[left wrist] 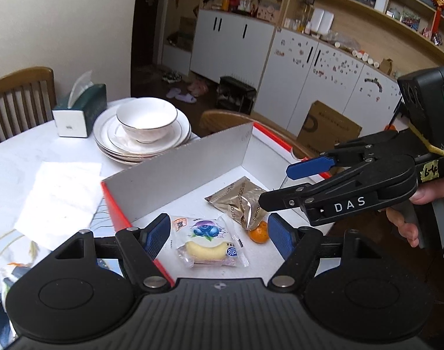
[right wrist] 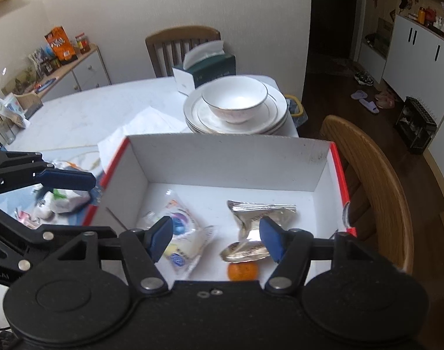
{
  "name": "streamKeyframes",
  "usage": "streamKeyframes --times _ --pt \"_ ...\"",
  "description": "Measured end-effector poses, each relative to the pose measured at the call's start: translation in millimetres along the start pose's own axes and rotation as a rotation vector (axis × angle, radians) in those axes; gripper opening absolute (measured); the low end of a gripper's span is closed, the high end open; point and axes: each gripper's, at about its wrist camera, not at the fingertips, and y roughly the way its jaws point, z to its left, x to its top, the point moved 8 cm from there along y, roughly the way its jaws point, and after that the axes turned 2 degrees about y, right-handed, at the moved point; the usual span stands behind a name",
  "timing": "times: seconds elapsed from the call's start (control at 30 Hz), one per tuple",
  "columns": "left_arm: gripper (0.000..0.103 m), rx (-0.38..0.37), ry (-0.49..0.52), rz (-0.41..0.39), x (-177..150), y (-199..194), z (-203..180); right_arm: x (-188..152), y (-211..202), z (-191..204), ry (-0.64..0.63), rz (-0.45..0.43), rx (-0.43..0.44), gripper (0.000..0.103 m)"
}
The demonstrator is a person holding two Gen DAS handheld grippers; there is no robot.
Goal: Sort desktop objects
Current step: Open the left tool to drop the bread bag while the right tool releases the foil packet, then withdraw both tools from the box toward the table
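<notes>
A white cardboard box with red edges [left wrist: 181, 166] [right wrist: 227, 163] lies on the white table. Inside it lie a clear blueberry snack packet [left wrist: 210, 242] [right wrist: 184, 242], a gold foil packet [left wrist: 242, 201] [right wrist: 259, 218] and a small orange [left wrist: 259, 232] [right wrist: 243, 271]. My left gripper [left wrist: 219, 237] is open and empty above the blueberry packet. My right gripper [right wrist: 216, 237] is open and empty above the box floor; it also shows in the left wrist view [left wrist: 283, 185], over the box's right side. The left gripper shows in the right wrist view [right wrist: 67, 179] at the box's left.
Stacked white plates with a bowl [left wrist: 146, 122] [right wrist: 236, 102], a green tissue box [left wrist: 81, 110] [right wrist: 207, 68] and white paper [left wrist: 58, 198] lie beyond the box. More packets [right wrist: 58, 201] lie left of the box. Wooden chairs [right wrist: 376, 180] [left wrist: 17, 96] surround the table.
</notes>
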Motion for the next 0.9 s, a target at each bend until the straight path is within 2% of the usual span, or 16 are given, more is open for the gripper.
streamKeyframes --times 0.33,0.7,0.8,0.87,0.9 --pt "0.073 0.051 0.008 -0.070 -24 -53 24 -3 -20 51 -0.020 -0.099 0.006 0.069" --pt "0.073 0.116 -0.013 -0.111 -59 -103 71 -12 -24 114 -0.027 -0.156 0.041 0.074" --pt "0.073 0.124 -0.023 -0.113 -70 -114 84 -15 -22 135 -0.033 -0.157 0.060 0.079" --pt "0.076 0.137 -0.028 -0.114 -77 -122 94 -17 -19 148 -0.038 -0.160 0.066 0.083" --pt "0.084 0.143 -0.033 -0.114 -81 -125 99 -18 -18 154 -0.041 -0.161 0.071 0.083"
